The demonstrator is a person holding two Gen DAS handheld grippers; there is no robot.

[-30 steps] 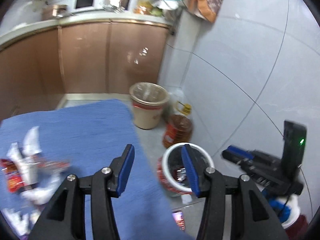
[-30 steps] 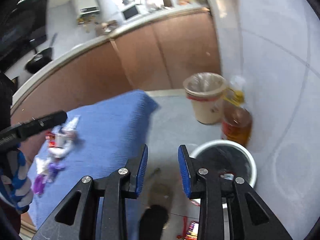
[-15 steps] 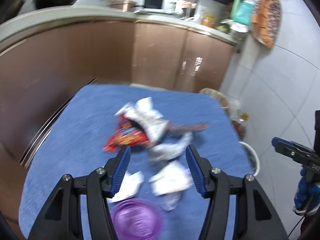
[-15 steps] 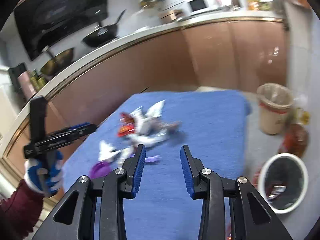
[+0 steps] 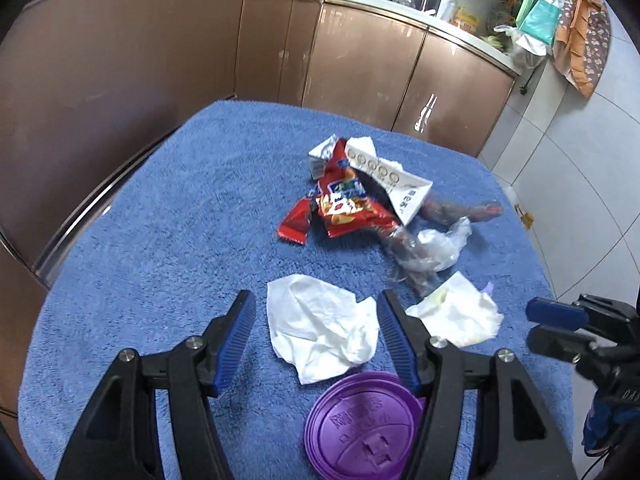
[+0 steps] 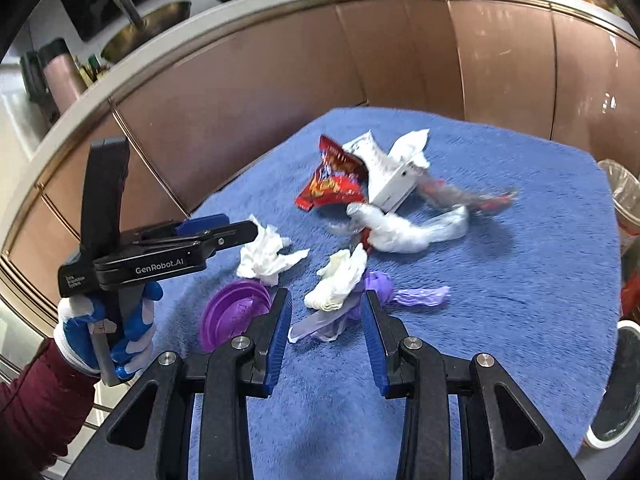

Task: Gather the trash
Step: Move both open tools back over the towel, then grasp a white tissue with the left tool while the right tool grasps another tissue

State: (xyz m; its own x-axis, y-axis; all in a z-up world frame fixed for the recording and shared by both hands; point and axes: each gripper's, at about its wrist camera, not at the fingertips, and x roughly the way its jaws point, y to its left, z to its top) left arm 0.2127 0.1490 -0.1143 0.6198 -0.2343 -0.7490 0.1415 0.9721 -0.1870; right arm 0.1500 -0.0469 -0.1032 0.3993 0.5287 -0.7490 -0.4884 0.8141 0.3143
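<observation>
Both views have swung from the floor bins back to the blue worktop [image 5: 168,216]. Left hand-held gripper [image 5: 314,320] hangs spread wide and empty around a white tissue [image 5: 320,332]; right hand-held gripper [image 6: 325,320], likewise apart and empty, frames another crumpled tissue [image 6: 338,280]. Red snack wrapper [image 5: 344,204], purple lid [image 5: 360,428] and clear plastic [image 6: 404,228] remain mid-frame, so most collecting is left, I judge.

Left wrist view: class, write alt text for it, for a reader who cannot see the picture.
The left tongs hang open over a crumpled white tissue on a blue towel. A purple lid lies nearest the camera; a red snack wrapper and a white carton lie farther back.
</observation>
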